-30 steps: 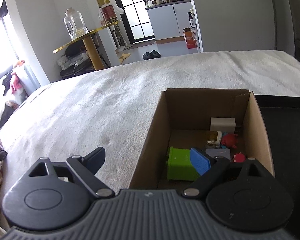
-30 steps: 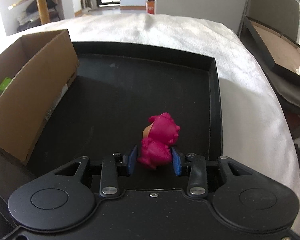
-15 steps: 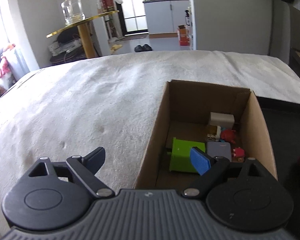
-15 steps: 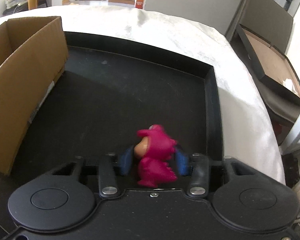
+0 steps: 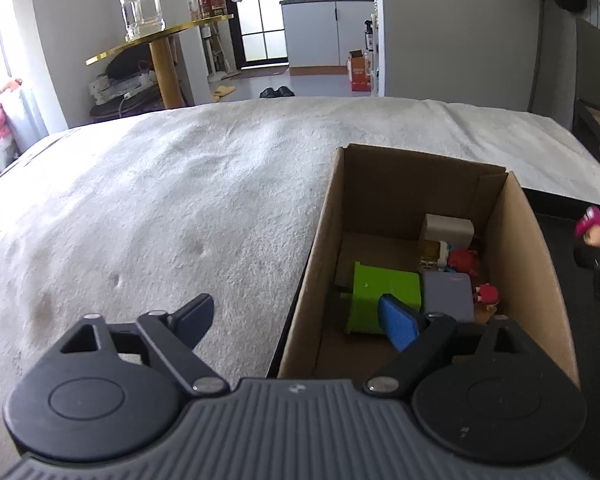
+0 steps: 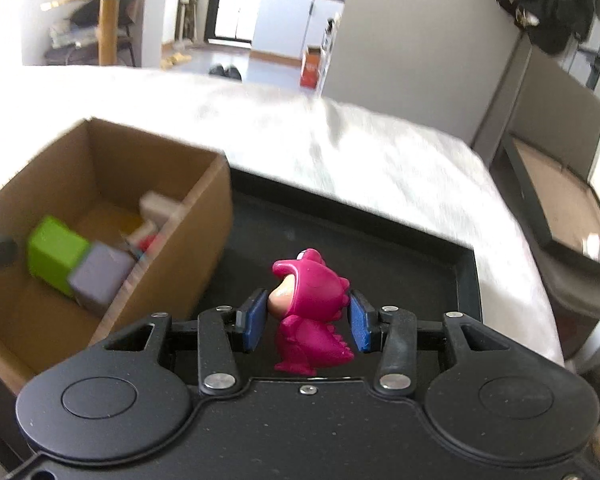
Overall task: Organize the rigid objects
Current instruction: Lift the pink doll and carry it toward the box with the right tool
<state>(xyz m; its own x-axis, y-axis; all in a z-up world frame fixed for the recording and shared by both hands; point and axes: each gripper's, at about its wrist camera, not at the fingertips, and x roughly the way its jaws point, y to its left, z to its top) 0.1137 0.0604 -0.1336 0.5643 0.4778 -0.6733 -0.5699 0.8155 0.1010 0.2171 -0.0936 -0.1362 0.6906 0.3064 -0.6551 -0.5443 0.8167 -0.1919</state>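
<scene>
A pink dinosaur figure hangs above the black tray, and my right gripper is shut on it, blue pads against its head. The same figure shows at the right edge of the left wrist view. To its left stands an open cardboard box holding a green block, a grey block, a white box and small red figures. My left gripper straddles the box's left wall; its jaws are closing, still wide and pressing on nothing.
Box and tray rest on a white fuzzy bed cover with wide bare room to the left. Beyond the bed are a gold round side table with a glass jar and a doorway. A flat framed panel lies right of the bed.
My right gripper has lifted the pink figure off the tray and carried it left toward the box. The left view has swung so the figure now shows at its right edge.
</scene>
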